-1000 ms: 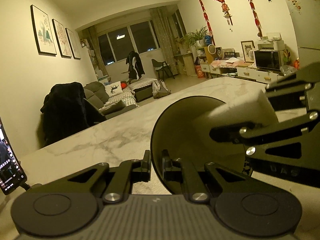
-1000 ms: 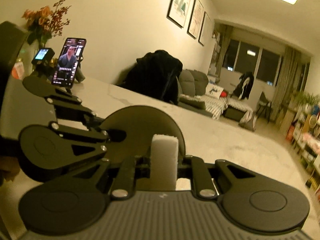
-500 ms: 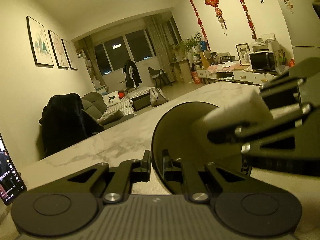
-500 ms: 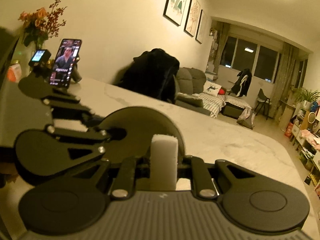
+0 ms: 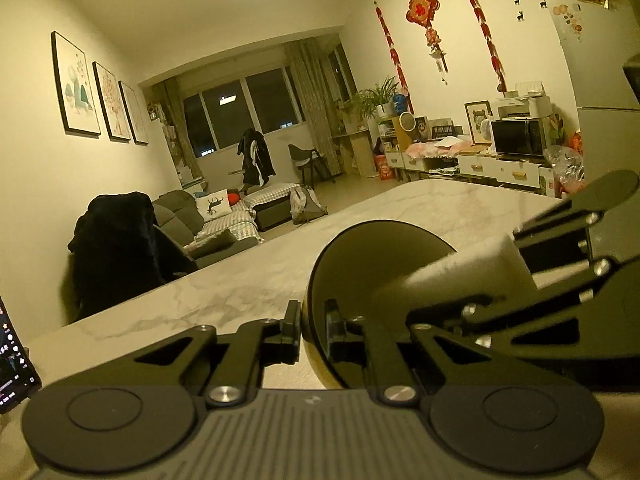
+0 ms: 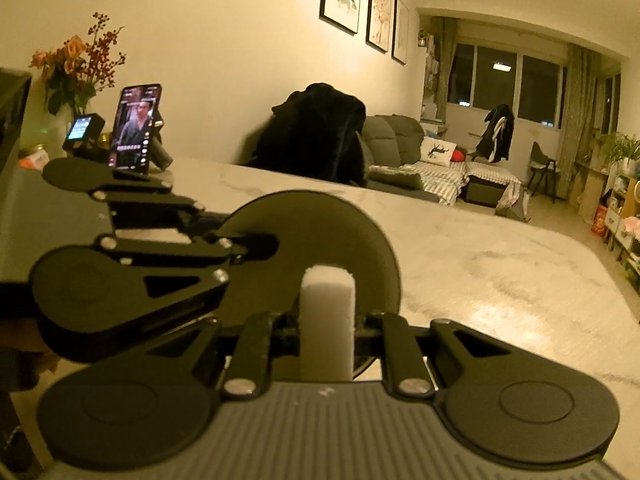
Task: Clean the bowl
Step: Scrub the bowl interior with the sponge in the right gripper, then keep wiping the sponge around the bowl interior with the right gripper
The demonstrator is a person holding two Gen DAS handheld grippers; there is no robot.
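Observation:
A dark bowl [image 5: 360, 264] stands tilted on its edge above the marble table, its hollow turned to the right. My left gripper [image 5: 312, 320] is shut on the bowl's near rim, one finger inside and one outside. From the right, my right gripper [image 5: 492, 276] is shut on a white sponge [image 5: 440, 280] whose end presses into the bowl's hollow. In the right wrist view the sponge [image 6: 328, 304] stands upright in the right gripper [image 6: 328, 328] against the bowl [image 6: 320, 232], and the left gripper [image 6: 228, 228] clamps the rim from the left.
The marble table [image 6: 480, 260] stretches ahead and to the right. At its far left corner stand a lit phone on a holder [image 6: 134, 128], a small screen device [image 6: 82, 128] and a vase of flowers [image 6: 76, 64]. A chair draped with a dark coat [image 6: 316, 136] is behind the table.
Both grips hold as before. The sponge's end has slid slightly deeper across the bowl's hollow, and the right gripper has rolled a little.

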